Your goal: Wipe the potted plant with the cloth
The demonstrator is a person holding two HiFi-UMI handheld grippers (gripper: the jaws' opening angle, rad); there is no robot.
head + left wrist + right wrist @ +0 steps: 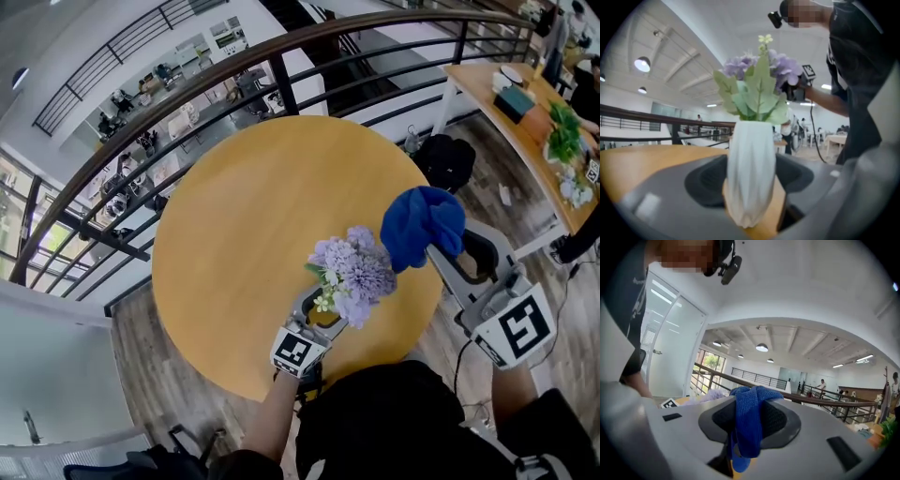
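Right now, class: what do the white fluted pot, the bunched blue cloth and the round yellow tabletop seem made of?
White fluted pot: probably matt ceramic or plastic; smooth, dull ridges.
Bunched blue cloth: microfibre-like fabric; fuzzy texture, soft folds.
Round yellow tabletop: likely wood or laminate; satin surface.

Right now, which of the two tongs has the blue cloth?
The right tongs: they are shut on the blue cloth, beside the purple flowers. The left tongs grip the potted plant's white vase instead.
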